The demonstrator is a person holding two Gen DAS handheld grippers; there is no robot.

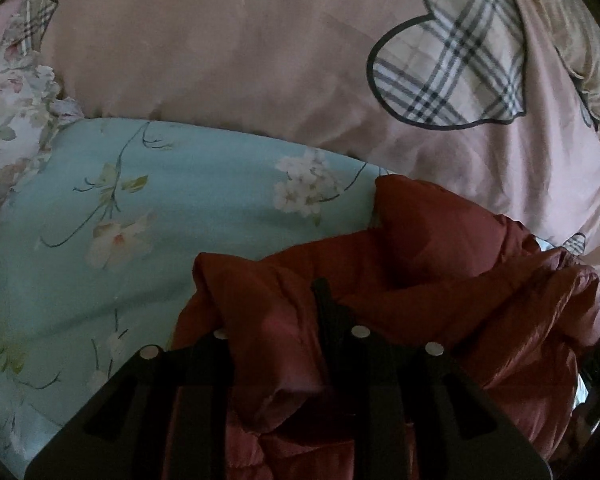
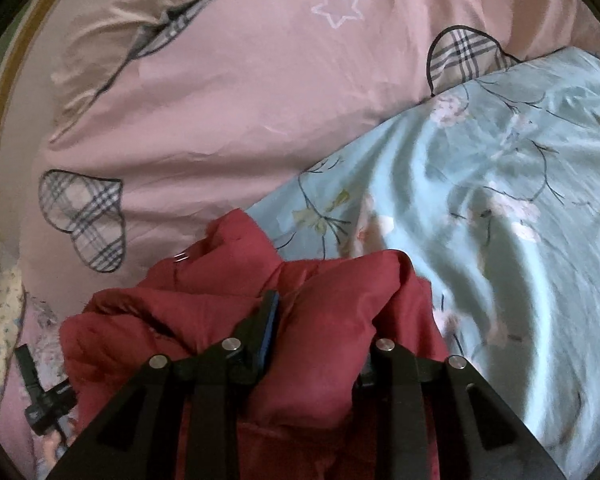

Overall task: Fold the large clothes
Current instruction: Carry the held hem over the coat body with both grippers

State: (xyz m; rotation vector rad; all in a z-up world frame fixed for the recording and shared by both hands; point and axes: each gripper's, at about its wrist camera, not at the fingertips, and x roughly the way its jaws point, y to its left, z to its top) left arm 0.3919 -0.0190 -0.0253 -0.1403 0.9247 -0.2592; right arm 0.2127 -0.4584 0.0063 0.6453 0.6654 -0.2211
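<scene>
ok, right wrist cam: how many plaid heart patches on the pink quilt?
2. One plaid heart at left, just above the red jacket; another upper right, partly tucked under the blue floral sheet. More may be hidden.

Each camera sits on its gripper and looks forward and downward along the fingers, very near to the red jacket (image 1: 440, 264). Both views share this jacket, the blue floral sheet (image 2: 520, 200) and the pink quilt (image 1: 240, 48) on the far side

Dim indoor light, heavy fisheye bending, black corners, motion blur, foreground shadowed.
</scene>
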